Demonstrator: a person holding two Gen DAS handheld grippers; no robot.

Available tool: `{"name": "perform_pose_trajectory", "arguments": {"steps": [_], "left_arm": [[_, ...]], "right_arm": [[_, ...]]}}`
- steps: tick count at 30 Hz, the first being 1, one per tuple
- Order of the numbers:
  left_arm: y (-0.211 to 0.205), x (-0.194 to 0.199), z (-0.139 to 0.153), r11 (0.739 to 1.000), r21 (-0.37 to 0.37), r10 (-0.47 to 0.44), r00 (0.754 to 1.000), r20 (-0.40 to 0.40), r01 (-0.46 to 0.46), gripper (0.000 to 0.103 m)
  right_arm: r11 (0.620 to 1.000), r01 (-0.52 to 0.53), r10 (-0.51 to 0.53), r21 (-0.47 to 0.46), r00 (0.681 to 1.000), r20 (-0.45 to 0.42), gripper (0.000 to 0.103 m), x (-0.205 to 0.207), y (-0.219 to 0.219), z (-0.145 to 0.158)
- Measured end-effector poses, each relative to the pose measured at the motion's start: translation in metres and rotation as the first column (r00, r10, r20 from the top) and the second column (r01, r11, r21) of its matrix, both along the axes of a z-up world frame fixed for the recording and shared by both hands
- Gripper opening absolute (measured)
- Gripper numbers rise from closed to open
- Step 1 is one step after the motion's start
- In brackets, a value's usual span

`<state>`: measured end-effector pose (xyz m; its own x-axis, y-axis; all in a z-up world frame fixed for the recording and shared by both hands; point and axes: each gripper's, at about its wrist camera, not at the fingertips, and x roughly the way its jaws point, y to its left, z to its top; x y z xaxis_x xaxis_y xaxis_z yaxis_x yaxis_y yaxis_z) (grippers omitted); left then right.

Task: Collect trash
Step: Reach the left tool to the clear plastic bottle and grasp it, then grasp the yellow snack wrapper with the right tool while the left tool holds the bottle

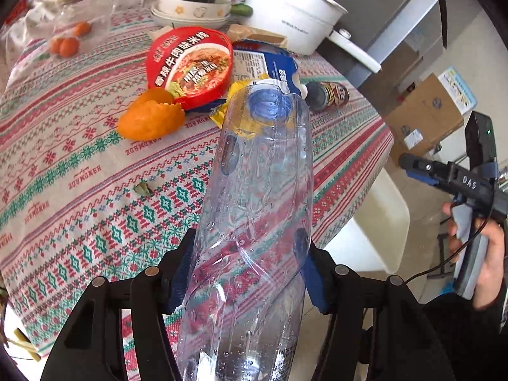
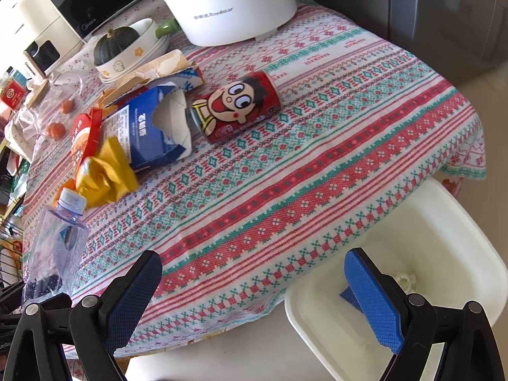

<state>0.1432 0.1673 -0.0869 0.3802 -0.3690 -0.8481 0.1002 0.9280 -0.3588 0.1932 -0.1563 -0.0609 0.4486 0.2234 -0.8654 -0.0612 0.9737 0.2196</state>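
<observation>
My left gripper (image 1: pixel 246 270) is shut on a crushed clear plastic bottle (image 1: pixel 257 197) with a blue cap, held above the patterned tablecloth (image 1: pixel 79 165); the bottle also shows in the right wrist view (image 2: pixel 60 238). My right gripper (image 2: pixel 254 298) is open and empty over the table's edge, above a white trash bin (image 2: pixel 444 222) that also shows in the left wrist view (image 1: pixel 381 222). On the table lie a red noodle lid (image 1: pixel 190 63), orange peel (image 1: pixel 149 117), a yellow wrapper (image 2: pixel 108 168), a torn blue carton (image 2: pixel 152 127) and a red cartoon can (image 2: pixel 236 108).
A white electric pot (image 2: pixel 235 6), a bowl with a dark squash (image 2: pixel 120 50), small oranges (image 1: pixel 65 46) and a microwave (image 2: pixel 82 0) stand at the back. Cardboard boxes (image 1: pixel 425 117) sit on the floor to the right. A grey cabinet (image 2: pixel 444 25) is beyond the table.
</observation>
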Motion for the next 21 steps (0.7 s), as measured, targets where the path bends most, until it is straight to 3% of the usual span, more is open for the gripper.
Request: {"name": "perform_pose_trajectory", "arguments": {"steps": [7,14,21], "left_arm": [[0.014,-0.02,0.045,0.987,0.016,0.16,0.981,0.113,-0.163,0.063],[0.047,-0.014,0.049,0.947,-0.016,0.319,0.936,0.15,-0.321,0.064],[0.064,-0.01,0.045,0.933,-0.029,0.359,0.923,0.141,-0.358,0.064]], "right_arm": [[0.998,-0.065,0.065,0.015,0.998,-0.003,0.096,0.005,0.046,-0.011],[0.993,-0.099,0.1,0.068,0.995,-0.004,0.096,0.021,0.097,-0.031],[0.979,-0.092,0.086,0.184,0.996,0.04,0.096,0.05,0.136,-0.036]]}}
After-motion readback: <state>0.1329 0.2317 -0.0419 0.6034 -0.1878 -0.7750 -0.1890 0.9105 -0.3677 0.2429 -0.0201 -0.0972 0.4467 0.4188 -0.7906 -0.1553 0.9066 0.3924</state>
